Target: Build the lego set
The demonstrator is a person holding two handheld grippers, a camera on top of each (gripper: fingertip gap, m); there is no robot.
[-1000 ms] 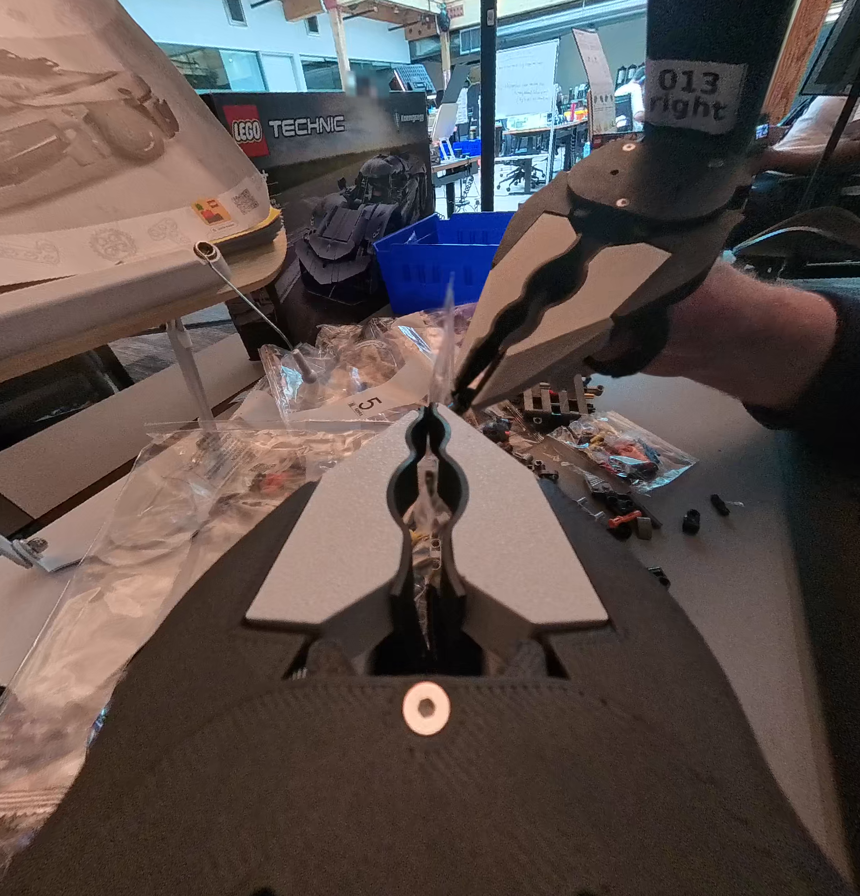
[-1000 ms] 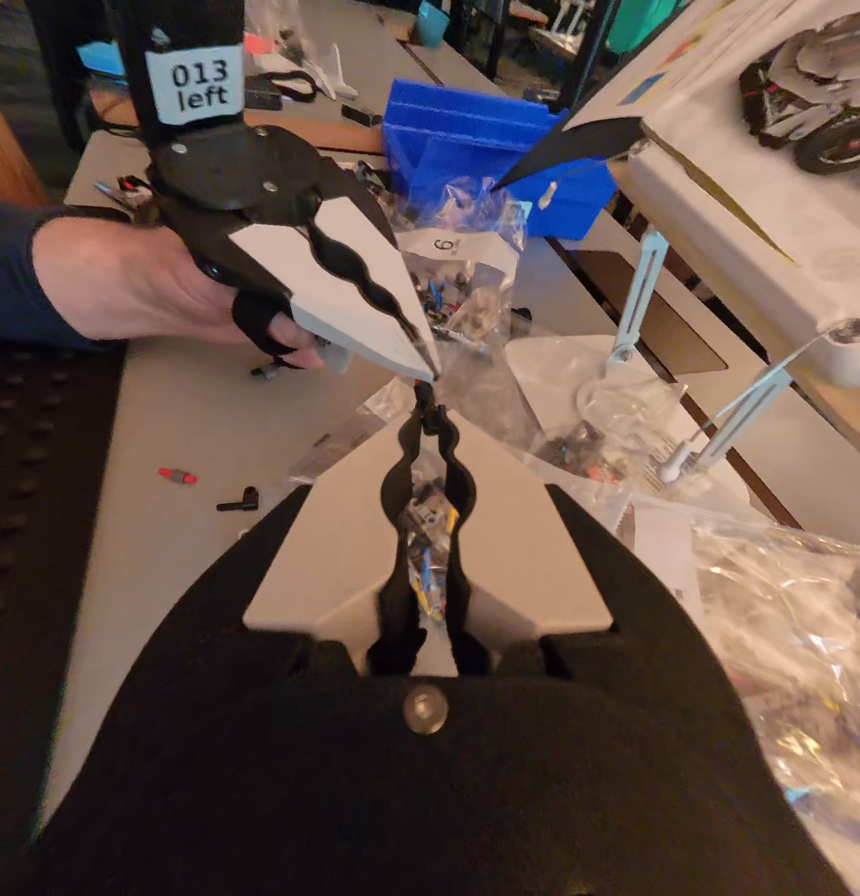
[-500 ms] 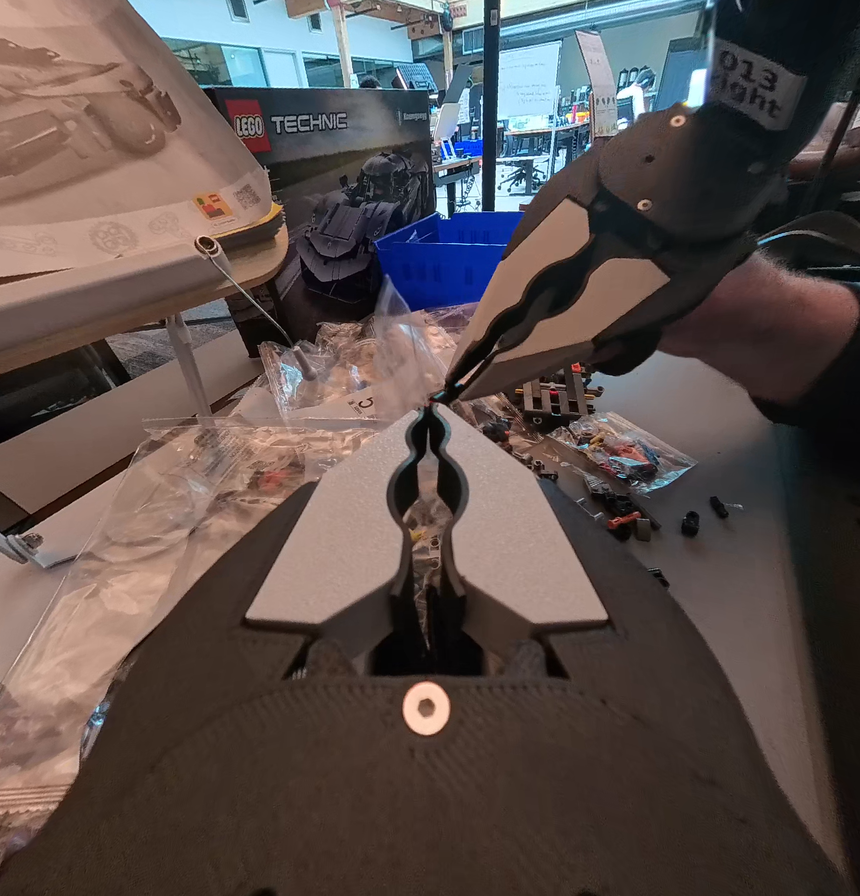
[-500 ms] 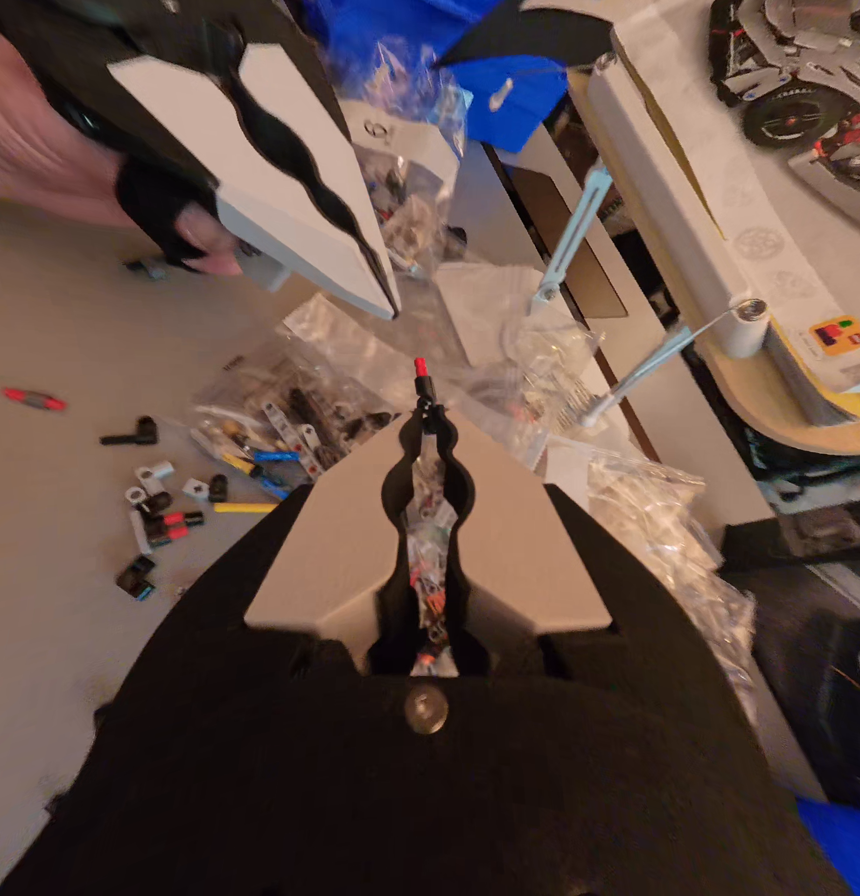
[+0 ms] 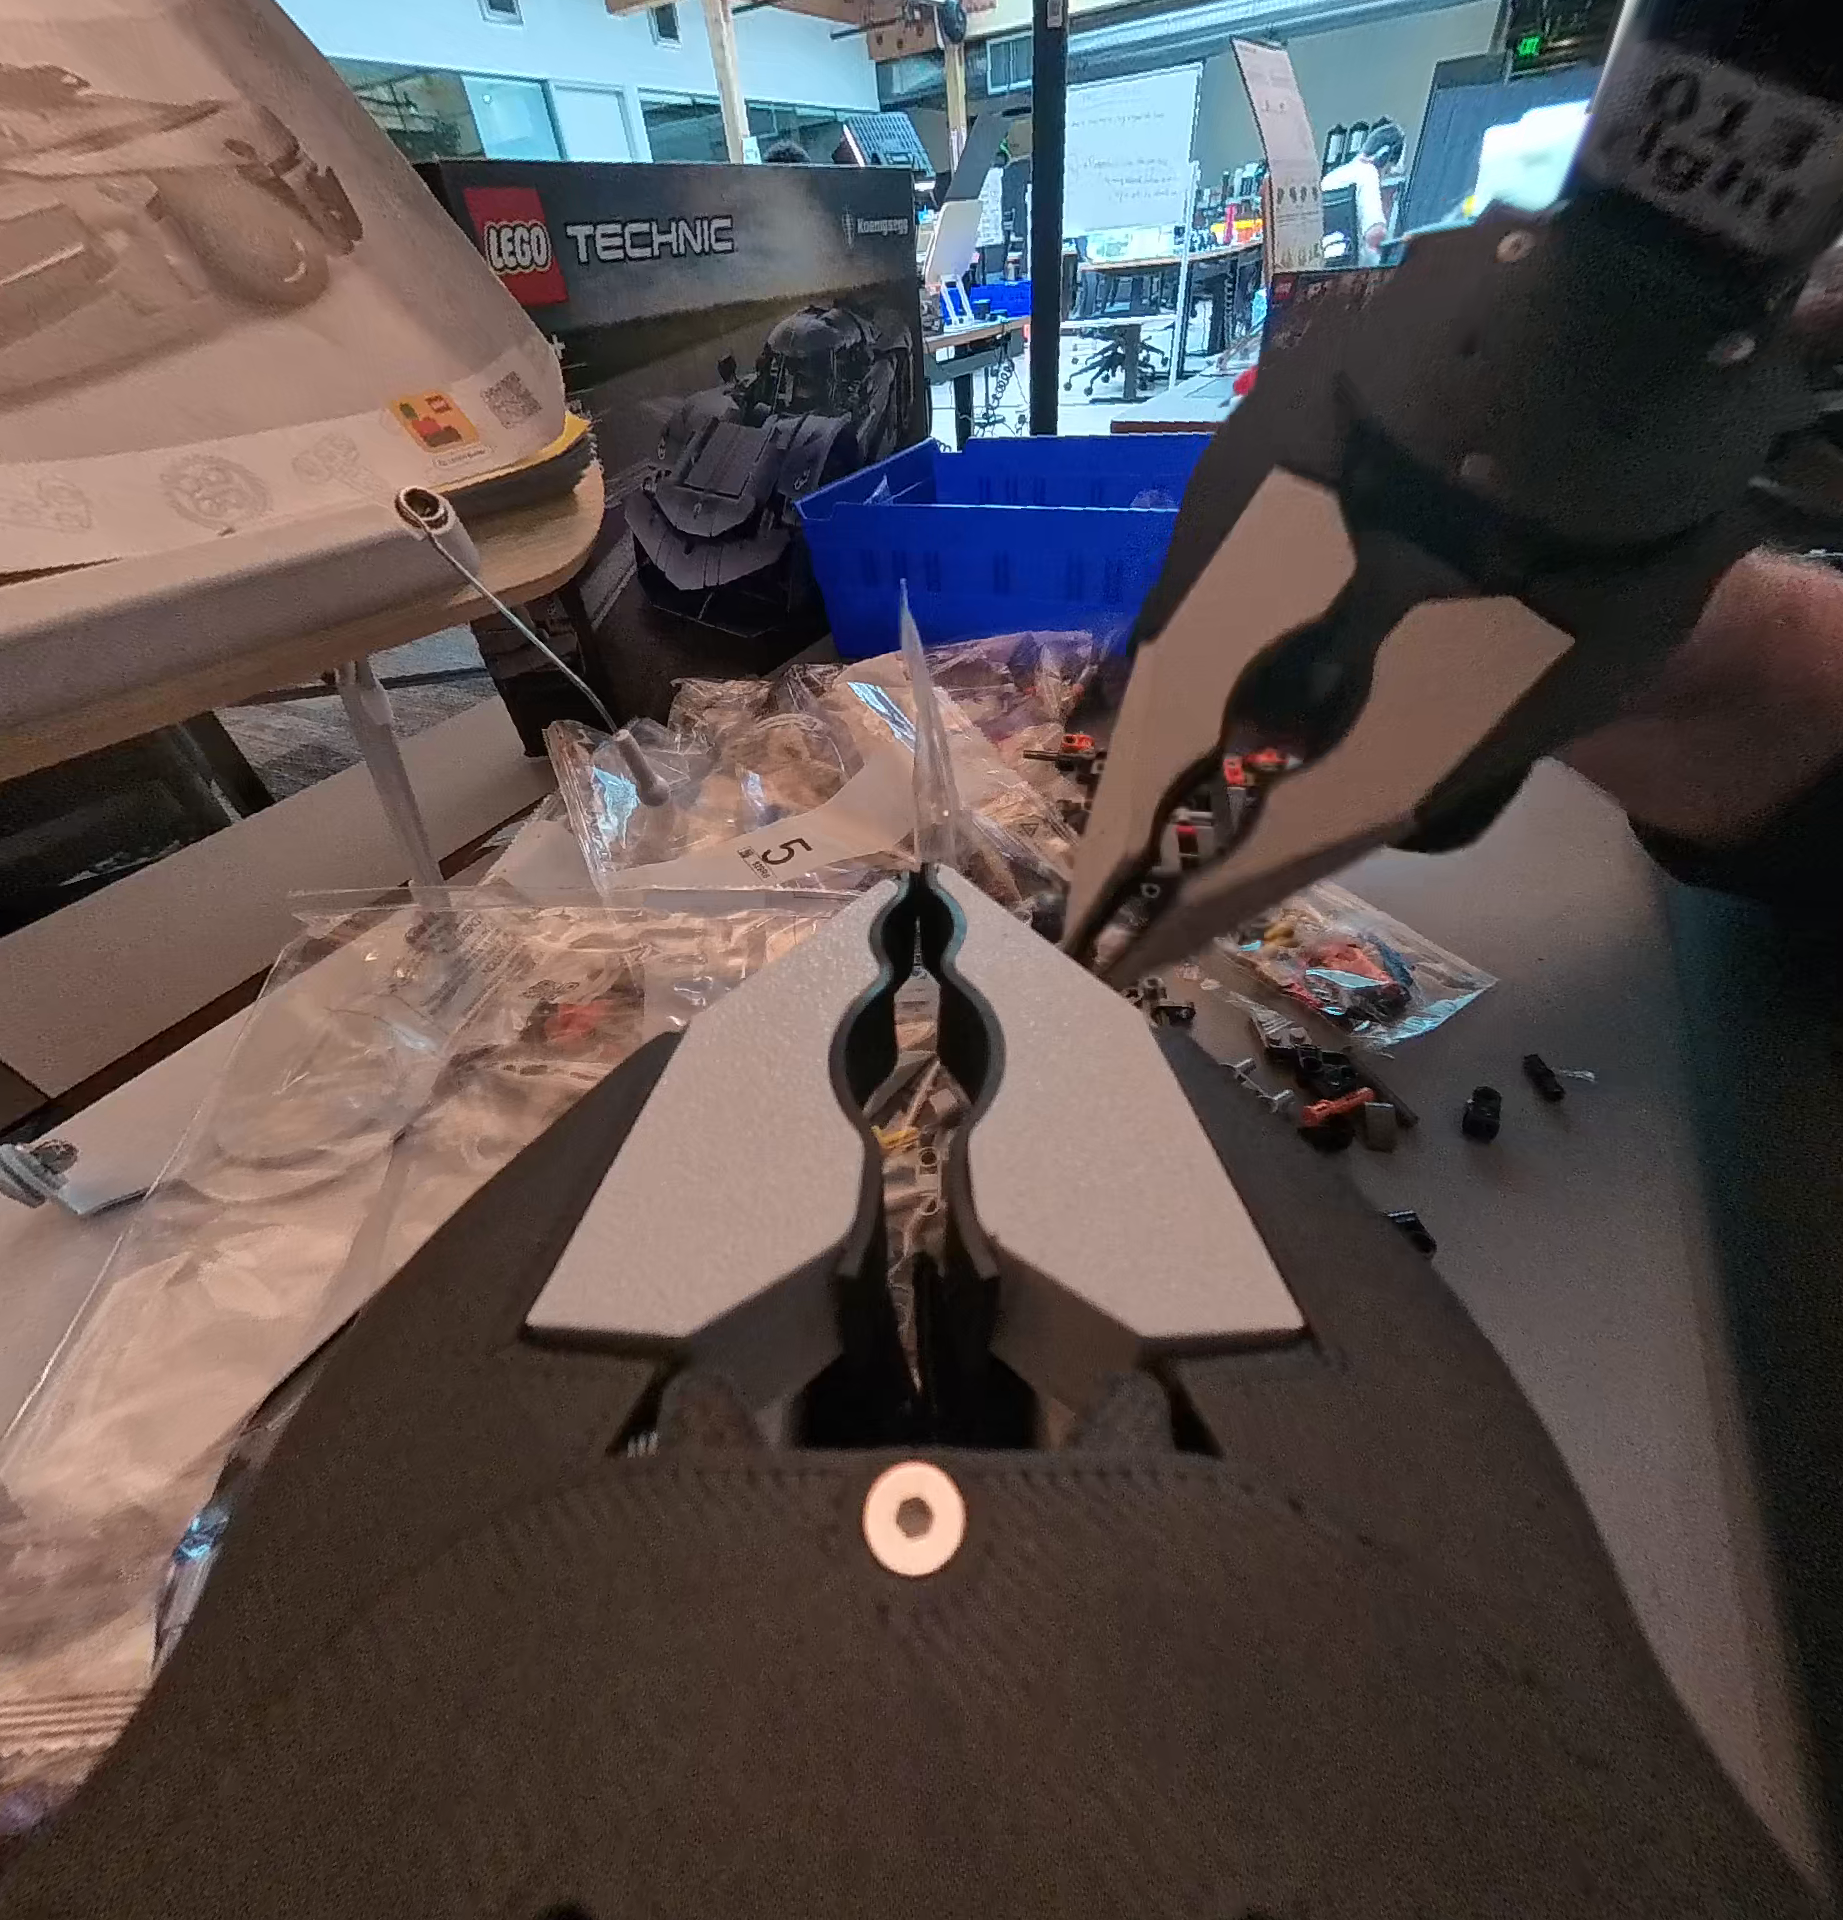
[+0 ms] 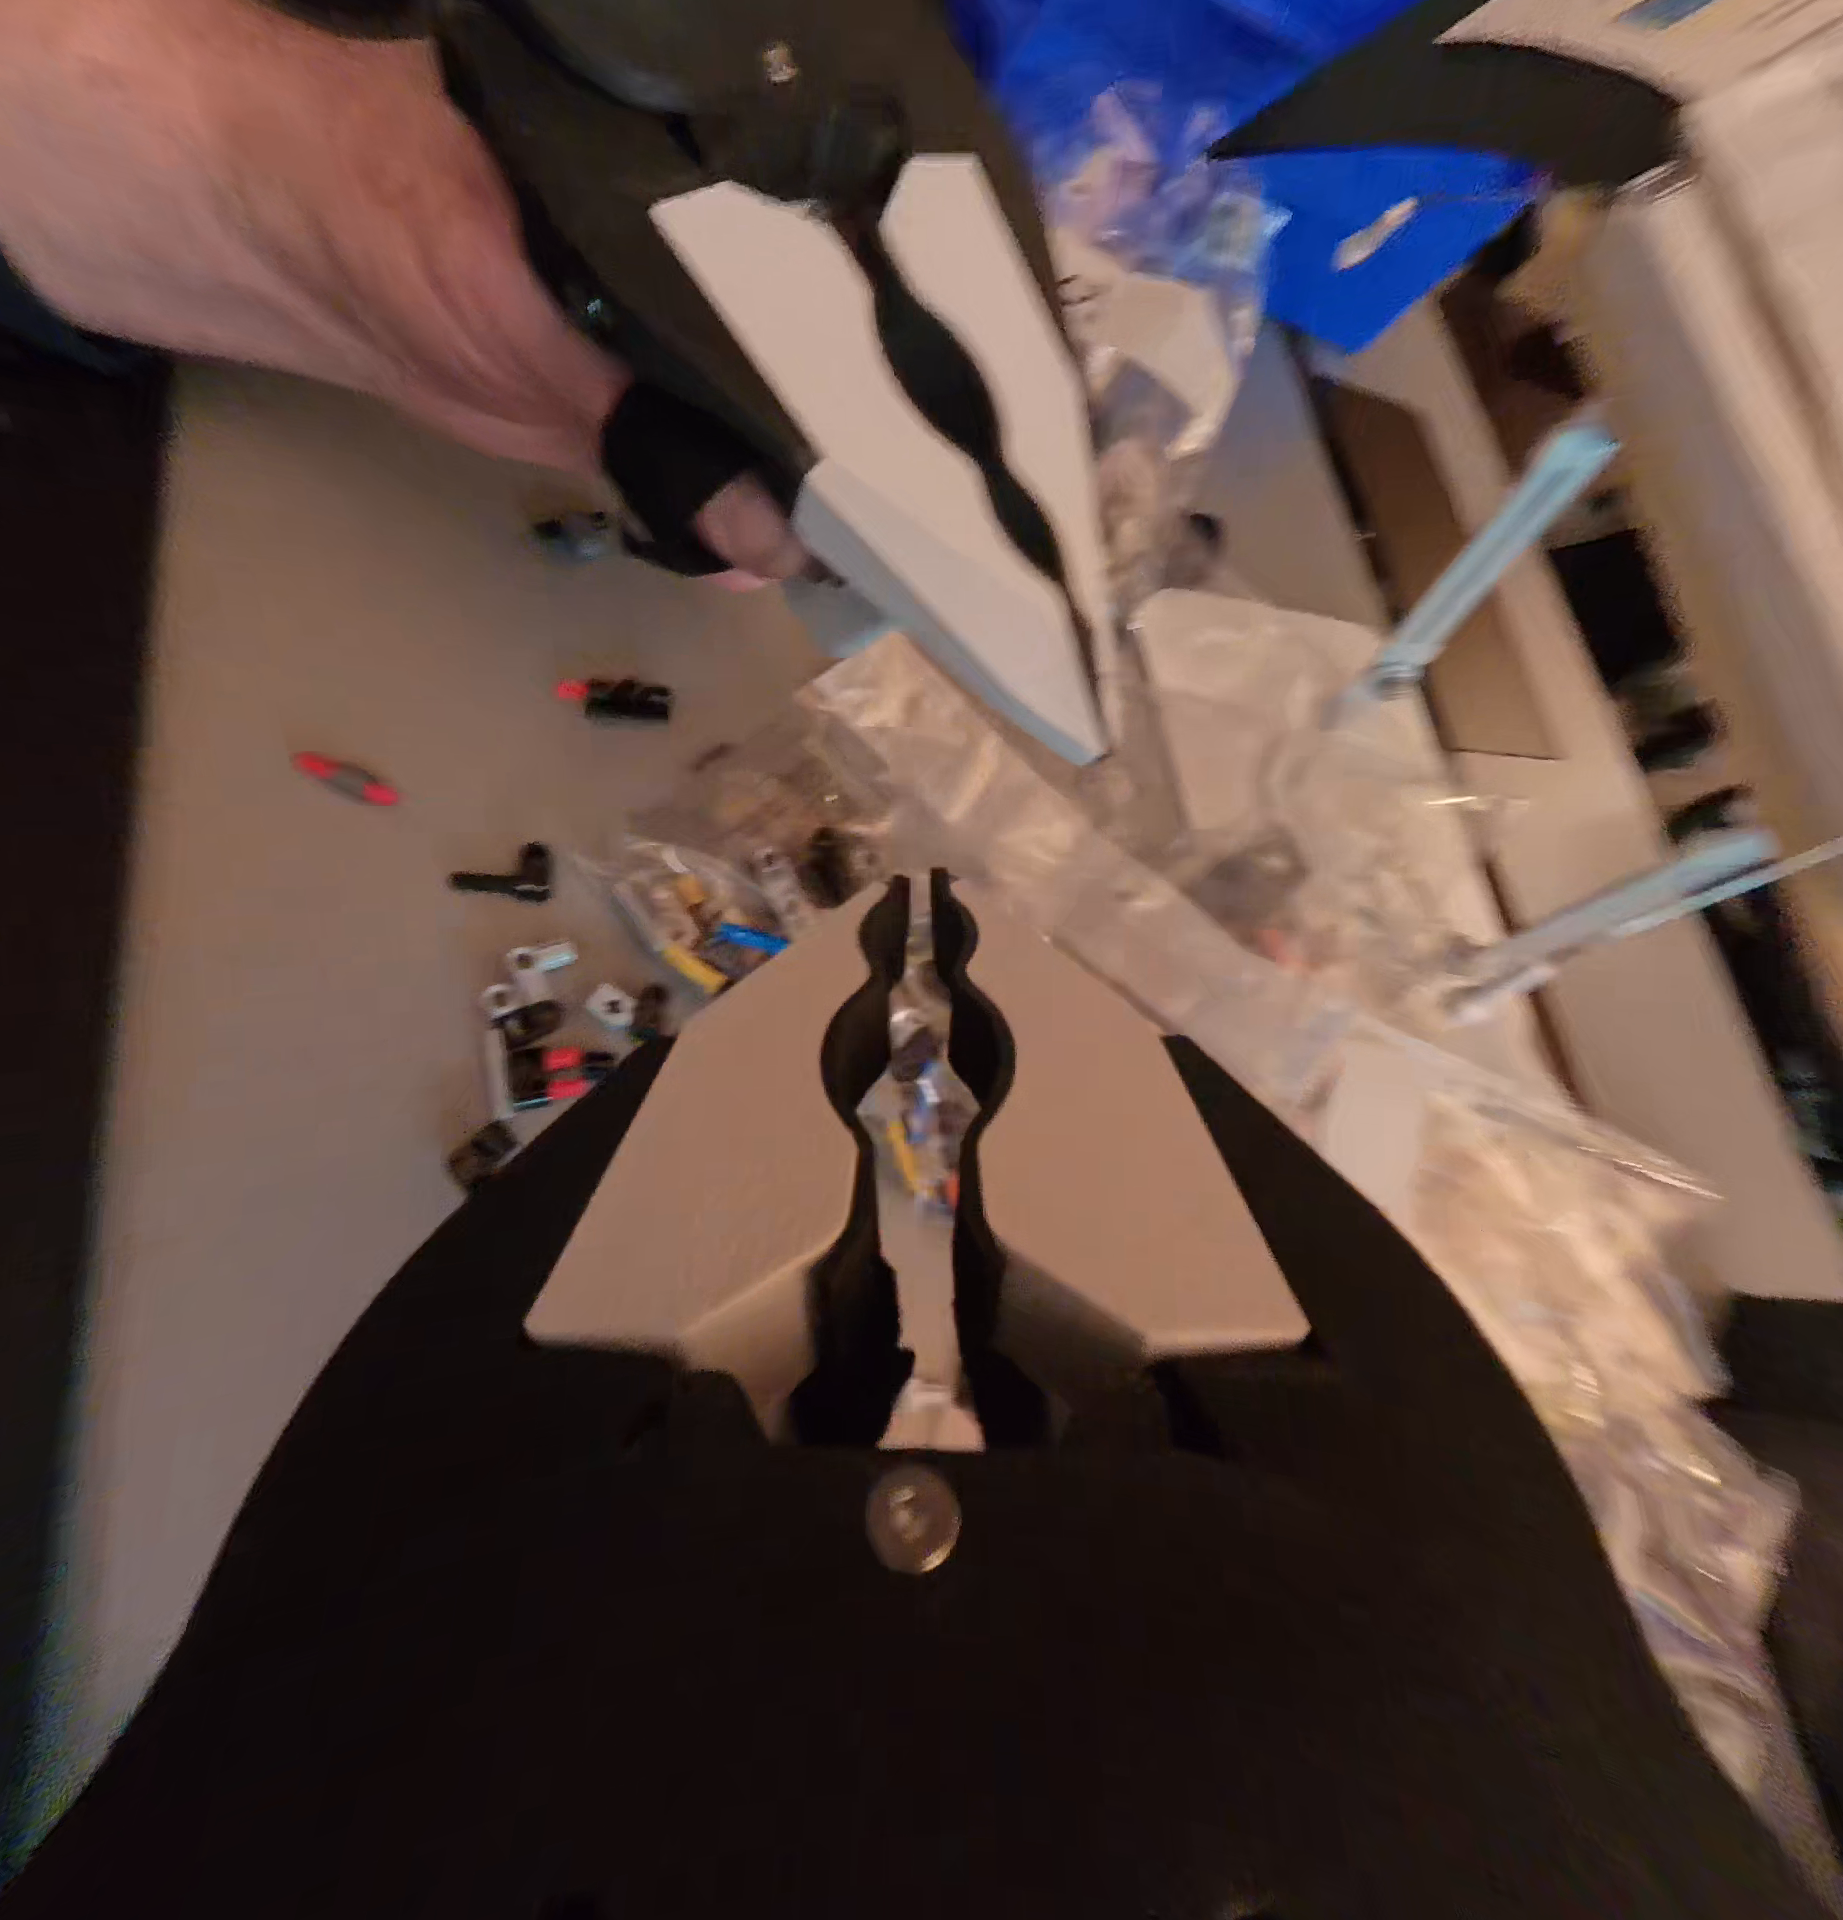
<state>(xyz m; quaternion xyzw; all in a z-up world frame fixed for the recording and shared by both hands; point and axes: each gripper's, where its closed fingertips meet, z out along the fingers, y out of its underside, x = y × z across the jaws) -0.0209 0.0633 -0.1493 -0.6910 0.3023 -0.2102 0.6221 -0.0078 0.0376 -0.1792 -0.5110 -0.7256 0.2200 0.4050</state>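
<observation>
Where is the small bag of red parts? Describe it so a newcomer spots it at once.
From the blue bin at the back of the grey table, come forward past the tips of the right gripper. The small bag lies apart, right of the pile; unlike the big white-labelled bags, it is crammed with red and black parts.

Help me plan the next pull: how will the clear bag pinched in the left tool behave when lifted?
Likely floppy: the clear bag is thin, crinkled film, with only a sliver poking above the shut left tool. Probably light, though the small pieces seen inside could shift and swing it. Its glossy film may slip.
</observation>
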